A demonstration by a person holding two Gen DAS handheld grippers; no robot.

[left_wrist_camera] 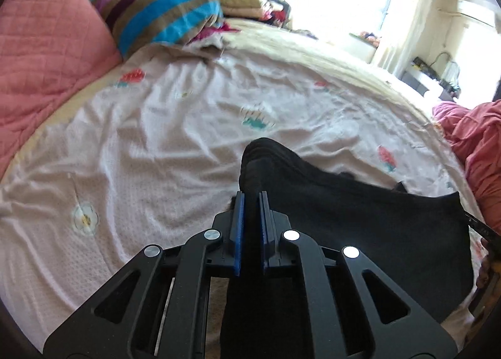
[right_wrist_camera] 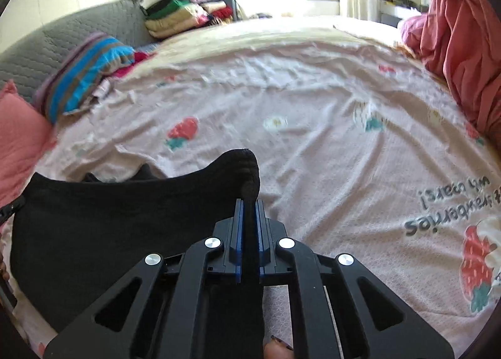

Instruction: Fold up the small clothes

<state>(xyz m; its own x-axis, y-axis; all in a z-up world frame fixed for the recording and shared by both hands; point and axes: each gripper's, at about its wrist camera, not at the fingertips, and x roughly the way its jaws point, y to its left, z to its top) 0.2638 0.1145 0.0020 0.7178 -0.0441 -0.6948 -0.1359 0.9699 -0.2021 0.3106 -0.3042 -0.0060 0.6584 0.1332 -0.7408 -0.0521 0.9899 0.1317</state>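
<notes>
A small black garment (left_wrist_camera: 360,227) hangs stretched between my two grippers above a pink strawberry-print bedsheet (left_wrist_camera: 156,146). My left gripper (left_wrist_camera: 251,194) is shut on one top corner of it; the cloth bunches up past the blue pads (left_wrist_camera: 238,227). My right gripper (right_wrist_camera: 249,202) is shut on the other top corner of the black garment (right_wrist_camera: 109,221), which spreads to the left in the right wrist view. The right gripper's edge (left_wrist_camera: 479,227) shows at the far right of the left wrist view.
A pink quilted pillow (left_wrist_camera: 47,55) and a striped pillow (left_wrist_camera: 162,17) lie at the bed's head. Folded clothes (right_wrist_camera: 184,14) are stacked at the far corner. A pink blanket (right_wrist_camera: 463,39) is heaped on the right side. The sheet (right_wrist_camera: 313,127) is wrinkled.
</notes>
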